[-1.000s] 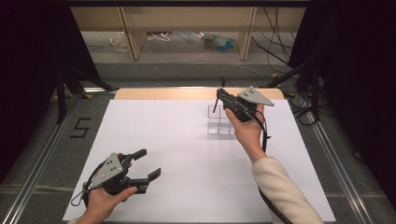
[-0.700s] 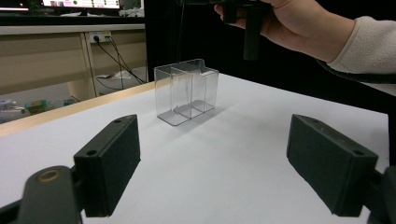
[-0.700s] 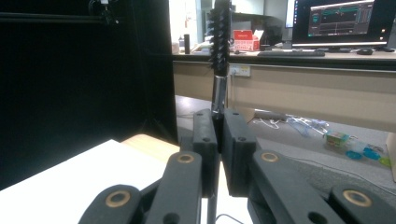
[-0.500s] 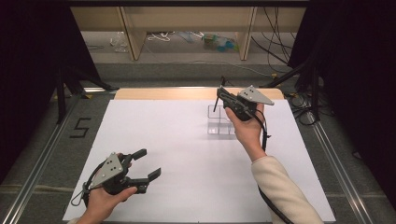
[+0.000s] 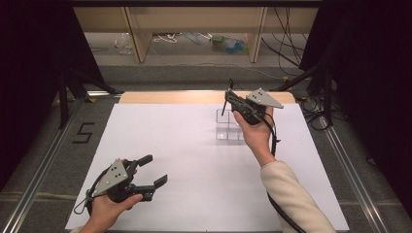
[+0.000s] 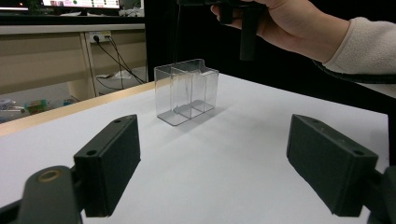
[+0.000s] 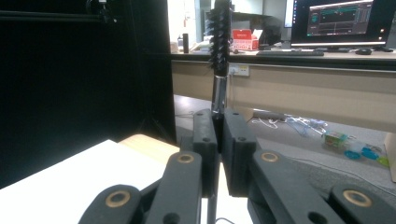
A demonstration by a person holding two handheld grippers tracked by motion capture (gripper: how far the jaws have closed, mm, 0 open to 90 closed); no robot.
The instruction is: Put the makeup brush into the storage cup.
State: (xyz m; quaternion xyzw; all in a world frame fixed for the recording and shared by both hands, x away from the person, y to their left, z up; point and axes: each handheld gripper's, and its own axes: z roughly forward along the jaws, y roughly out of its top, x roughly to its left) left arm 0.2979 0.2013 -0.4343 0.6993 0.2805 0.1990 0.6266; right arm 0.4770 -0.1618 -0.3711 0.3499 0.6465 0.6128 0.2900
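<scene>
- The right hand-held gripper (image 5: 232, 98) is up in the air at the far side of the bench (image 5: 165, 145). Its jaws are squeezed tight on a thin bottle brush (image 7: 219, 32).
- In the right gripper view the black bristles stick up above the jaws, and the shiny metal stem runs down between them.
- A clear plastic box (image 6: 187, 91) with little walls inside stands on the white bench, just under and beside that gripper. In the left gripper view a thin wire hangs from the raised hand to just over the box.
- The left hand-held gripper (image 5: 149, 171) rests low near the front edge, well apart from the box. Its jaws are wide open and hold nothing.
- I think the step in hand is getting the brush lined up over the box, ready to put it in.
- The next move likely calls for a slow, straight drop into one slot, so the brush does not tip the light box. The open gripper could come over and steady it.
</scene>
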